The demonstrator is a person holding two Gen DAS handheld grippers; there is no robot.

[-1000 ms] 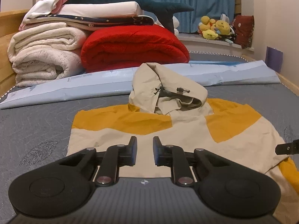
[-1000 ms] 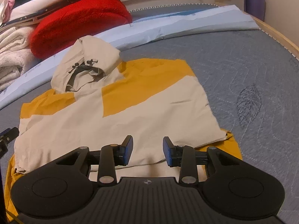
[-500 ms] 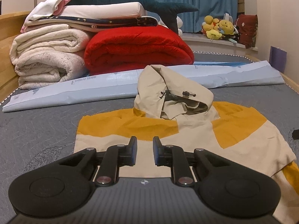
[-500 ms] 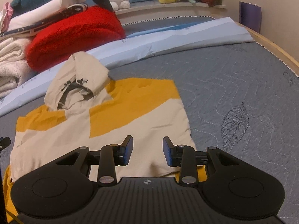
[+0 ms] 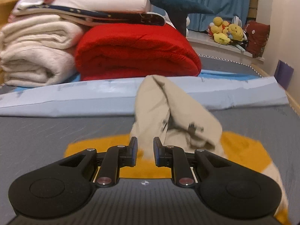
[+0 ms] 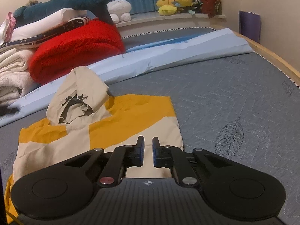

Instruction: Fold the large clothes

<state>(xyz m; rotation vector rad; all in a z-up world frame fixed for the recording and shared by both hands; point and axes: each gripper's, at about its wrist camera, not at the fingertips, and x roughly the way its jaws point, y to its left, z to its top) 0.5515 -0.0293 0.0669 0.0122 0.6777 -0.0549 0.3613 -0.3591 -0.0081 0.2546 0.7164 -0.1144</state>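
A beige and yellow hooded jacket [image 6: 105,129] lies folded flat on the grey mattress [image 6: 234,101], hood [image 6: 80,95] pointing toward the far bedding. My left gripper [image 5: 145,146] is open and empty, low over the jacket's yellow shoulder band, just short of the hood [image 5: 168,112]. My right gripper [image 6: 148,145] is slightly open and empty, above the jacket's right edge. The left view is blurred by motion.
A light blue folded sheet [image 6: 168,56] runs across the mattress behind the jacket. A red blanket [image 5: 136,56], cream blankets [image 5: 35,56] and a plush shark [image 6: 71,3] are stacked beyond it. Yellow plush toys [image 6: 174,1] sit on the window ledge. The wooden bed rim [image 6: 277,61] curves at right.
Both grippers moved forward toward the hood end of the jacket. The right gripper's jaws narrowed. The left gripper came lower and closer to the hood.
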